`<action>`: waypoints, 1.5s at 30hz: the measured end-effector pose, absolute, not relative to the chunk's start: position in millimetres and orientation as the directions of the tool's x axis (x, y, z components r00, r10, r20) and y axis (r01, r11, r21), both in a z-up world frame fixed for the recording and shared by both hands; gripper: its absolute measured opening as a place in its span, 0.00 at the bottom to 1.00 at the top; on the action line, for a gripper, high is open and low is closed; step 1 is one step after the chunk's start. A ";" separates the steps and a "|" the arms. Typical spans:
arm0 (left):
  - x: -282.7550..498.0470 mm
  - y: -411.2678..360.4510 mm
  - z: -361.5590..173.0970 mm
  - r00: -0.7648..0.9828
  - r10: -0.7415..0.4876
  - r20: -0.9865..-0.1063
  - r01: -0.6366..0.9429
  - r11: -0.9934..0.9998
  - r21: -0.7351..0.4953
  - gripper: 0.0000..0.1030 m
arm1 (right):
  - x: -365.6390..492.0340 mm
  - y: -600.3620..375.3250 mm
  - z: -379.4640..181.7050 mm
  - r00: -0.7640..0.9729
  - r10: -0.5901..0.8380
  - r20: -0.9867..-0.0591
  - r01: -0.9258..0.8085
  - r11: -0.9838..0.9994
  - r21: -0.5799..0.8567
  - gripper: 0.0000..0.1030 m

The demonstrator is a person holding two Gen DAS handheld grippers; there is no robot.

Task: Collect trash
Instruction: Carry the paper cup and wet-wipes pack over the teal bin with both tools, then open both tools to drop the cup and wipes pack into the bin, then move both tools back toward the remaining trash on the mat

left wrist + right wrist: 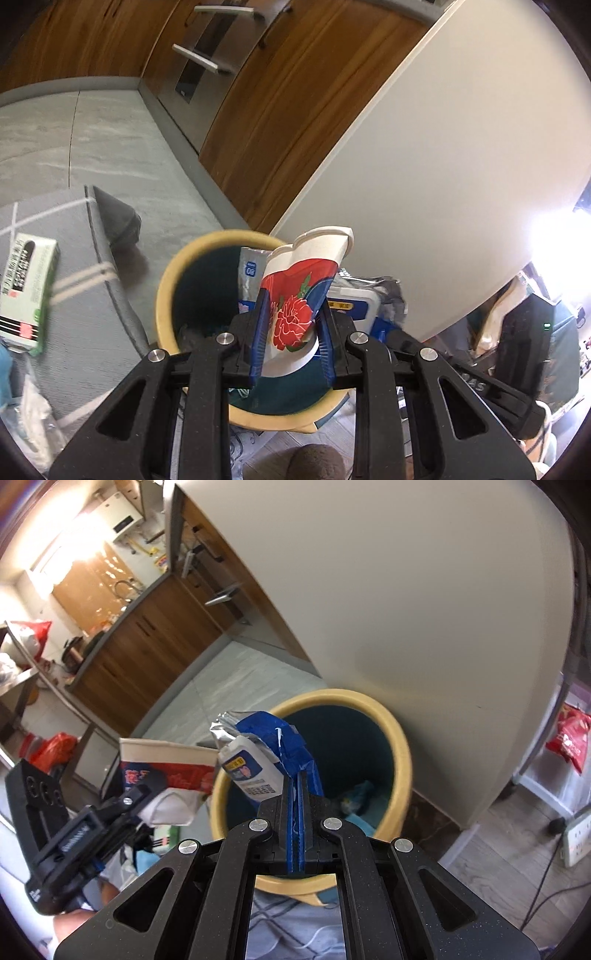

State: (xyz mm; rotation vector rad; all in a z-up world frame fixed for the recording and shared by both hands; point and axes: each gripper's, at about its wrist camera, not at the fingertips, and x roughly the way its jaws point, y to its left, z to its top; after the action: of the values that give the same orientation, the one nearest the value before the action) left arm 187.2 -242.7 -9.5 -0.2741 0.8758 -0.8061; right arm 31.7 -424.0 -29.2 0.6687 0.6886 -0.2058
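Left wrist view: the left gripper [291, 332] pinches a squashed paper cup [299, 295] (red flower print) above the yellow-rimmed bin [166, 288].

Right wrist view: the right gripper [295, 812] clamps a blue wrapper [266, 749] over the bin's near rim.

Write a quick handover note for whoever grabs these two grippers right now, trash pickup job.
Left gripper: shut on a squashed paper cup with a red flower print, held over the yellow-rimmed round bin with a dark teal inside.
Right gripper: shut on a crumpled blue and silver foil snack wrapper, also above the bin's mouth.
Done: both pieces picked up; some trash already lies in the bin's bottom.
Left: release both into the bin. A green and white carton lies on the grey rug to the left; it may be next.
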 end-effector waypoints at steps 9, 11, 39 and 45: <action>189.8 -261.7 -42.9 0.311 -0.695 -0.648 0.490 0.702 -0.517 0.20 | 29.9 -431.8 -38.1 0.727 0.019 -0.686 0.435 0.761 0.482 0.03; 189.6 -261.9 -44.5 0.307 -0.687 -0.658 0.488 0.708 -0.511 0.20 | 31.2 -431.5 -40.6 0.718 0.020 -0.696 0.443 0.759 0.478 0.03; 170.5 -155.5 1.6 0.499 -0.580 -0.644 0.487 0.802 -0.345 0.89 | 51.2 -391.4 -23.3 0.730 0.061 -0.681 0.337 0.834 0.436 0.48; 165.5 -119.5 12.9 0.567 -0.527 -0.633 0.458 0.841 -0.290 0.94 | 61.3 -372.5 -19.0 0.731 0.095 -0.676 0.289 0.854 0.433 0.59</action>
State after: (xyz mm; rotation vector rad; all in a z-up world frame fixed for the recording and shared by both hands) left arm 165.5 -119.5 12.9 -0.0965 0.7758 -0.5795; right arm 61.3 -372.5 -19.0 0.5500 0.7533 -0.1130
